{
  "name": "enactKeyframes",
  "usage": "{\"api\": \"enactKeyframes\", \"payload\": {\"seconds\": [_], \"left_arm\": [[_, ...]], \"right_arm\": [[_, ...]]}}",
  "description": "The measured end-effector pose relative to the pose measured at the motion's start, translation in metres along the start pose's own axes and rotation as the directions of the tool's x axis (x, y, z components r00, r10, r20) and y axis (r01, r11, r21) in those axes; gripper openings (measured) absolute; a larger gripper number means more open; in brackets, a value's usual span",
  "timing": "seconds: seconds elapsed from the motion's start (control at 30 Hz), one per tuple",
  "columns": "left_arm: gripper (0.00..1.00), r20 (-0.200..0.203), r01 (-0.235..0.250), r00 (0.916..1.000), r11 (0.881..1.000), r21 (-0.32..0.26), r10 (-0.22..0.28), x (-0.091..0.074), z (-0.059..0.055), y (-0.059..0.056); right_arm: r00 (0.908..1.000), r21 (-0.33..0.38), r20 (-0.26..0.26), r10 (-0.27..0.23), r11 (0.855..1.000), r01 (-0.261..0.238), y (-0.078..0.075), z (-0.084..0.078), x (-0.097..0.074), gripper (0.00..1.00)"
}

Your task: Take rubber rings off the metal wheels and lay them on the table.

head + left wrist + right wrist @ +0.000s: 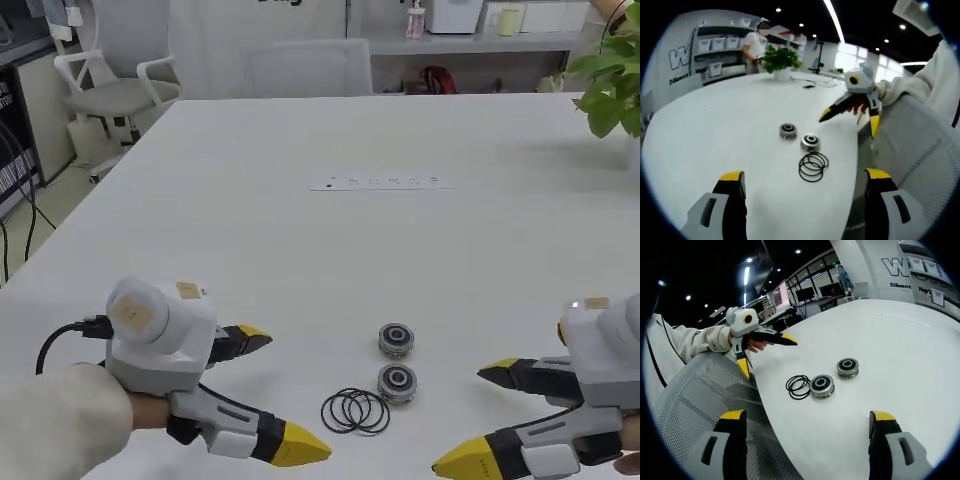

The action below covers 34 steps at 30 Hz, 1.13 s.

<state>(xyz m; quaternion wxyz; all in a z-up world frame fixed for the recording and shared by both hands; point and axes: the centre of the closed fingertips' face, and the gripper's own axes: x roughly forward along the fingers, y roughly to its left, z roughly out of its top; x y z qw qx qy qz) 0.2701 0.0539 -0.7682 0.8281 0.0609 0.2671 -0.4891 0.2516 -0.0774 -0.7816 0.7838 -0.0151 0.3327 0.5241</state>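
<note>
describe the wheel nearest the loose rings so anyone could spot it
On the white table, toward the near edge, two metal wheels sit one behind the other. The one meant is the nearer wheel, right beside the pile of black rubber rings; the other wheel stands farther back, clear of them.

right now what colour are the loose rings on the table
Black rubber rings, clearest in the head view.

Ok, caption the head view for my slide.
Open left gripper and open right gripper flank two metal wheels and loose rubber rings.
</note>
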Motion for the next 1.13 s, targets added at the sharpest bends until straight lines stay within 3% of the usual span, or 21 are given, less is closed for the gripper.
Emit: {"api": "enactKeyframes", "payload": {"seconds": [0.1, 0.17, 0.43, 0.87, 1.07, 1.13], "left_arm": [[1.0, 0.044, -0.035, 0.9983, 0.999, -0.039, 0.036, -0.004, 0.004, 0.009], [1.0, 0.051, -0.043, 0.9977, 0.998, -0.04, 0.045, -0.005, 0.005, 0.011], [1.0, 0.002, 0.005, 1.0, 1.0, -0.017, -0.005, 0.002, -0.007, -0.004], [1.0, 0.017, -0.011, 0.9998, 0.999, -0.032, 0.011, -0.004, -0.007, 0.005], [1.0, 0.016, -0.005, 0.9999, 0.999, 0.033, 0.005, -0.01, -0.005, 0.002], [1.0, 0.013, -0.003, 0.9999, 1.0, 0.03, 0.003, -0.012, -0.008, 0.003]], "right_arm": [[0.9999, 0.004, -0.003, -0.012, 1.0, 0.012, -0.002, -0.003, -0.001, 0.98], [0.9998, 0.008, -0.007, -0.017, 1.0, 0.017, -0.002, -0.005, -0.001, 0.98], [0.9996, 0.014, -0.005, -0.028, 1.0, 0.028, -0.001, -0.007, -0.002, 0.97], [0.9995, 0.019, 0.007, -0.031, 0.999, 0.03, -0.002, -0.005, -0.002, 0.97], [0.9988, 0.015, 0.028, -0.039, 0.999, 0.039, -0.003, 0.0, -0.003, 0.99], [0.9986, 0.016, 0.033, -0.041, 0.999, 0.041, -0.004, 0.001, -0.003, 0.99]]}}
